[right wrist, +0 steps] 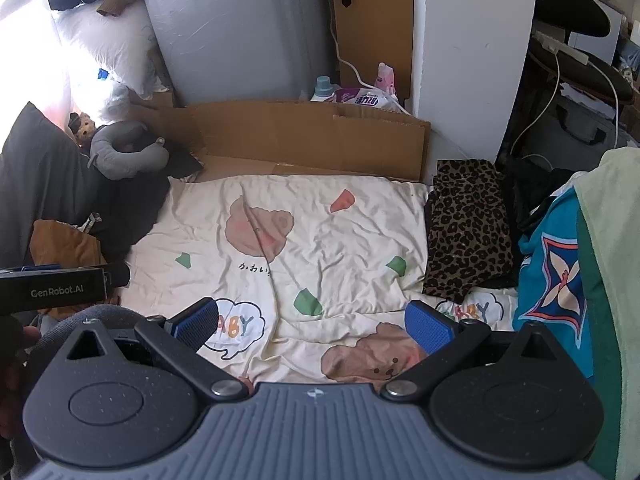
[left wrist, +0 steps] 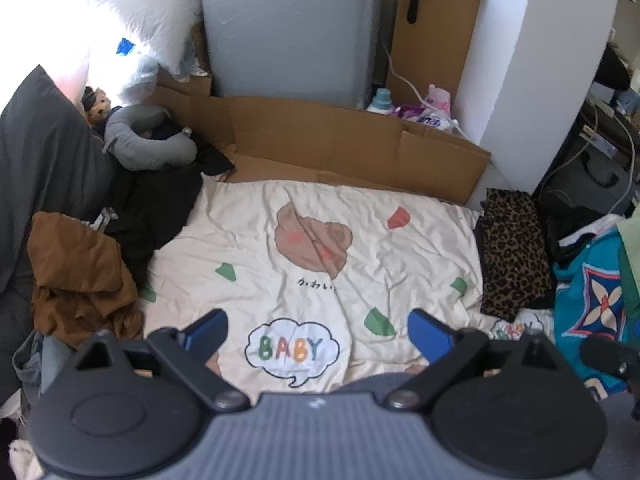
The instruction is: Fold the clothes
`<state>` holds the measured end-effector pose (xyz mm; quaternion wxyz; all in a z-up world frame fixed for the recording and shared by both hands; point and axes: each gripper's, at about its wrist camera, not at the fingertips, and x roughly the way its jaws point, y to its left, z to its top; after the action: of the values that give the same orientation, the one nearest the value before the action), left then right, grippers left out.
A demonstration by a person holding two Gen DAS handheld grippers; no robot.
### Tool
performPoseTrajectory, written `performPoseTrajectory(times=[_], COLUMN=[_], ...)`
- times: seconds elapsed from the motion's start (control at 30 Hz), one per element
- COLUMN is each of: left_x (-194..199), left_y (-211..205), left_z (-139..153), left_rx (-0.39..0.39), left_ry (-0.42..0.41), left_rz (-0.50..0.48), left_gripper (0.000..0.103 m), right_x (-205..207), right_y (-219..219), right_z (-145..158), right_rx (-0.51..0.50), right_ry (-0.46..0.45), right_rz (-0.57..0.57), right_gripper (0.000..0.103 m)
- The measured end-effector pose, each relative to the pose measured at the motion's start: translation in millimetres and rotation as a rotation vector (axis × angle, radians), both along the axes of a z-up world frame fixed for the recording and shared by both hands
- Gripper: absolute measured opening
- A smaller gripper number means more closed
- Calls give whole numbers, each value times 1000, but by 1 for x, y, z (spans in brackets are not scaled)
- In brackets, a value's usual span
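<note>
A crumpled brown garment (left wrist: 80,280) lies in a heap at the left edge of the cream bear-print bedsheet (left wrist: 248,248), with black clothing (left wrist: 160,208) behind it. A folded leopard-print garment (left wrist: 512,256) rests on the right side of the sheet (right wrist: 340,248), and it shows again as the leopard-print garment (right wrist: 468,232) in the right wrist view. My left gripper (left wrist: 318,334) hovers open over the "BABY" print, holding nothing. My right gripper (right wrist: 312,324) is open too, above the near edge of the sheet. The left gripper's body (right wrist: 52,288) pokes in at the left of the right wrist view.
A flattened cardboard sheet (left wrist: 340,140) lines the far side of the bed. A grey neck pillow (left wrist: 148,140) and a dark pillow (left wrist: 40,152) sit at the left. A teal patterned cloth (right wrist: 556,280) and a pale green cloth (right wrist: 612,216) hang at the right. A grey appliance (right wrist: 240,28) stands behind.
</note>
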<state>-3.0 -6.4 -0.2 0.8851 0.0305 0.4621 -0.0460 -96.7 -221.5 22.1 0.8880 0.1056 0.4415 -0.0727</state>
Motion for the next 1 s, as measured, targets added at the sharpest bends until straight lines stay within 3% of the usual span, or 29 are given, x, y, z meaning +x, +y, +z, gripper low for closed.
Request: performPoseTrajectory(times=[0.3, 0.6, 0.9, 1.0], left_x=[-4, -4, -3, 2], left_y=[3, 12, 19, 22], left_z=[2, 3, 3, 2], left_rx=[-3, -57, -90, -108], left_ry=[-27, -35, -37, -7], left_rz=[16, 32, 41, 24], left_gripper=[98, 99, 99, 99], right_x=[-1, -3, 1, 3], right_y=[0, -2, -4, -11], right_z=[3, 4, 2, 2], right_rx=[-20, -23, 5, 57], right_ry=[-12, -18, -4, -2], right_rz=[-9, -8, -4, -2], right_gripper=[102, 102, 102, 102])
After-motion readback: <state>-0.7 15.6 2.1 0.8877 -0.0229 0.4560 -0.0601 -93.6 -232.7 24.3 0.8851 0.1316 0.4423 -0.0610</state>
